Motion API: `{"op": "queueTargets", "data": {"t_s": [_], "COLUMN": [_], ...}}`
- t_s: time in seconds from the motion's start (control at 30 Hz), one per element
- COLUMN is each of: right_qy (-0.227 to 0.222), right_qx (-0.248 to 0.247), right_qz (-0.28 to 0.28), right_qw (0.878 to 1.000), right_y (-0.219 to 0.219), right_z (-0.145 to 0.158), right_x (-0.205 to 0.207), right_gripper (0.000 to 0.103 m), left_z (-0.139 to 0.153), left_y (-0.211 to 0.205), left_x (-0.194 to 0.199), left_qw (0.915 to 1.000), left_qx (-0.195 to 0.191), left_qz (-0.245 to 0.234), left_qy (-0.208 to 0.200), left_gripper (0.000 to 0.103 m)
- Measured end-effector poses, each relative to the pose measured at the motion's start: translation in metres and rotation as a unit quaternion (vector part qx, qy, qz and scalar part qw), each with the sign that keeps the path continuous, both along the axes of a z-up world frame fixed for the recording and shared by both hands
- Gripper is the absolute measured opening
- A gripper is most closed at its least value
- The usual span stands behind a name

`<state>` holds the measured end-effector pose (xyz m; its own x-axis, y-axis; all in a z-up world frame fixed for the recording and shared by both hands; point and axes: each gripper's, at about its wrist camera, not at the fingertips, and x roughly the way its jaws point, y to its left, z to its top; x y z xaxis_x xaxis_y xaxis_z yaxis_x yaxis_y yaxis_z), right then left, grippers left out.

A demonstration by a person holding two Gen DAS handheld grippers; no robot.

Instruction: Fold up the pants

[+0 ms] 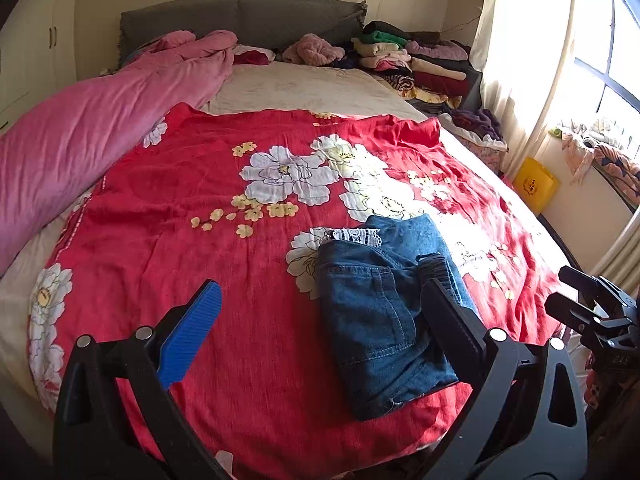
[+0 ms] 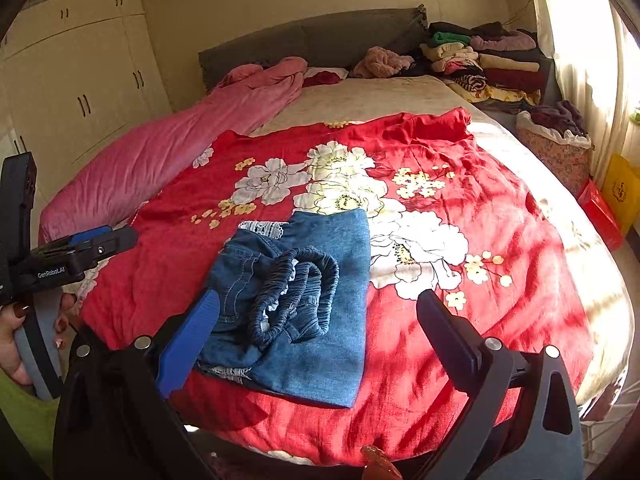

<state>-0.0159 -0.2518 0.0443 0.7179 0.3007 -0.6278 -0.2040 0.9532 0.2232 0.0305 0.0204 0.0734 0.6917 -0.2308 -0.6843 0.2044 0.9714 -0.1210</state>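
Left wrist: my left gripper (image 1: pixel 320 304) is wide, nothing gripped; folded pants (image 1: pixel 380 320) lie on the red floral bedspread (image 1: pixel 200 208), partly behind my right finger. Right wrist: my right gripper (image 2: pixel 320 320) is wide and empty; pants (image 2: pixel 320 300) below it, elastic waistband (image 2: pixel 296 288) on top.
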Motion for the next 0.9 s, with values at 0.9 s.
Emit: {"op": "queueTargets", "data": {"t_s": [0.9], "right_qy": [0.026], "right_qx": [-0.006], "right_qz": [-0.019], "right_qw": [0.999], "right_y": [-0.014], "right_z": [-0.021], "right_x": [0.015], "right_gripper": [0.098], "left_z": [-0.033], "left_y": [-0.015], "left_x": [0.010], "left_qw": [0.9991], "left_qx": [0.012], "left_qz": [-0.013], "left_qy": [0.038], "left_gripper": [0.093]}}
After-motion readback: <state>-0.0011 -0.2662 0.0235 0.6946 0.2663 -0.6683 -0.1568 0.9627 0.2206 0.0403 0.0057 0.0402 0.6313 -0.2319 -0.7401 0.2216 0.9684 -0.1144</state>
